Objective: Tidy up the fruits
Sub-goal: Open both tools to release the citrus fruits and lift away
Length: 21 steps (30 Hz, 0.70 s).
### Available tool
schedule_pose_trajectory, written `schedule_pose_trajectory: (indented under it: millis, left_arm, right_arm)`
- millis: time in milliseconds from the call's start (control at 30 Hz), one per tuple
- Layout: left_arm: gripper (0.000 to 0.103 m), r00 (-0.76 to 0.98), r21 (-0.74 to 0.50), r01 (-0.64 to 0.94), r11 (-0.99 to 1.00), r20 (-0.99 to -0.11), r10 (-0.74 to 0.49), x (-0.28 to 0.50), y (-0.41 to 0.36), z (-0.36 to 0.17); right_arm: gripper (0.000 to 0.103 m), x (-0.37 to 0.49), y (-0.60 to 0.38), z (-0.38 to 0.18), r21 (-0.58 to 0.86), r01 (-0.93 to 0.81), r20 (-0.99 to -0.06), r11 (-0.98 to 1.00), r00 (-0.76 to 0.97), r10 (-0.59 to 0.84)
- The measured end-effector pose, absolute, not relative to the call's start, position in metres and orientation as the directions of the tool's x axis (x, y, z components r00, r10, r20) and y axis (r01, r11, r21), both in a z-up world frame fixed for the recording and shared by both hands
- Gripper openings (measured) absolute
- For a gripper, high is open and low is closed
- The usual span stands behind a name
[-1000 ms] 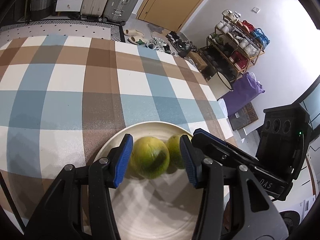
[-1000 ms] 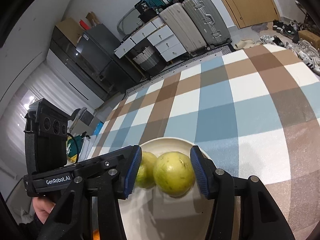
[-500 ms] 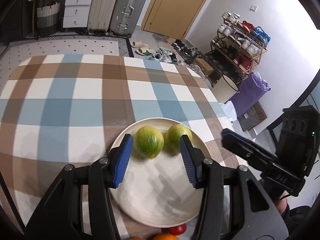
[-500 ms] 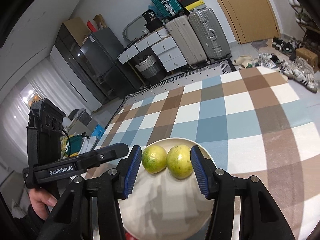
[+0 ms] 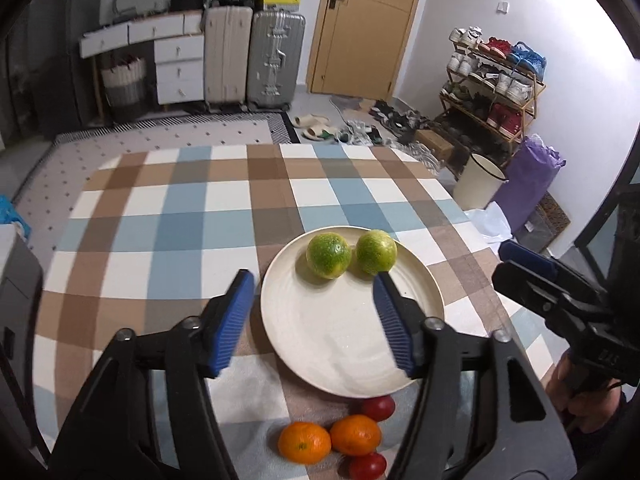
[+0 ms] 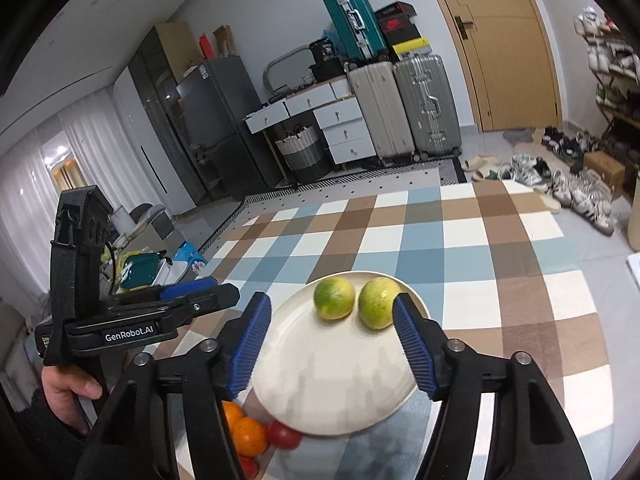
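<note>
Both claws stand spread with nothing between their pads, and the jaws have just been opening. My left gripper point(image 5: 314, 298) hangs above the near half of the cream plate point(image 5: 344, 344), its blue pads point(image 5: 234, 316) wide apart, one over the tablecloth just left of the plate and the other over the plate's right part. My right gripper point(image 6: 332, 320) hovers over the same plate point(image 6: 332, 380) from the other side, its pads point(image 6: 412, 344) straddling most of the dish.

Two green citrus fruits sit side by side at the far edge of the plate, very close together: the left green fruit point(image 5: 329, 255) and the right green fruit point(image 5: 376, 252). From the right wrist camera I see the same pair, left point(image 6: 334, 298) and right point(image 6: 378, 302), the right one just beside my right-hand pad but apart from it.

Off the near rim, on the checked tablecloth point(image 5: 168, 216), lie two oranges point(image 5: 305, 442) touching each other, with two red fruits, one point(image 5: 378, 408) tucked against the plate's near edge and another point(image 5: 366, 466) nearer still. The right wrist camera shows the oranges point(image 6: 250, 436) and a red fruit point(image 6: 284, 434) partly hidden behind my left finger.

A hand point(image 6: 68, 390) grips the left gripper's handle at the left edge of that view.
</note>
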<state>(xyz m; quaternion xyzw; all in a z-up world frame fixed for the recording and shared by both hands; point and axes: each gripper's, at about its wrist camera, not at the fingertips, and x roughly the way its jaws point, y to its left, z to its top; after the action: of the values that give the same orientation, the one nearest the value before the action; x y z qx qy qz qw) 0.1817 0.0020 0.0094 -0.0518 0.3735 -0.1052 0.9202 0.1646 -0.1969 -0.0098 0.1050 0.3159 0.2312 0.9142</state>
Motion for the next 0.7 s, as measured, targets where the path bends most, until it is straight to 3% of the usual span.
schedule_pose_trajectory:
  millis: [100,200,567,700]
  left_arm:
    - [0.069,0.706,-0.18,0.159,0.971,-0.667,-0.239,0.164,0.001,0.014]
    - [0.08,0.718,-0.167,0.141,0.976,-0.661,-0.217,0.149,0.001,0.015]
    - [0.083,0.727,-0.143,0.083,0.986,-0.668,-0.158,0.111,0.012,0.001]
    - [0.096,0.742,-0.139,0.077,0.987,-0.653,-0.15,0.097,0.014,-0.004]
  right_arm:
    - [0.074,0.151,-0.191,-0.005,0.308,-0.371,-0.522,0.876,0.704,0.482]
    - [0.082,0.135,-0.186,-0.002,0.283,-0.368,-0.52,0.886,0.717,0.464]
    - [0.092,0.082,-0.175,-0.003,0.24,-0.368,-0.501,0.898,0.746,0.439]
    - [0.096,0.069,-0.17,-0.005,0.215,-0.369,-0.495,0.904,0.757,0.427]
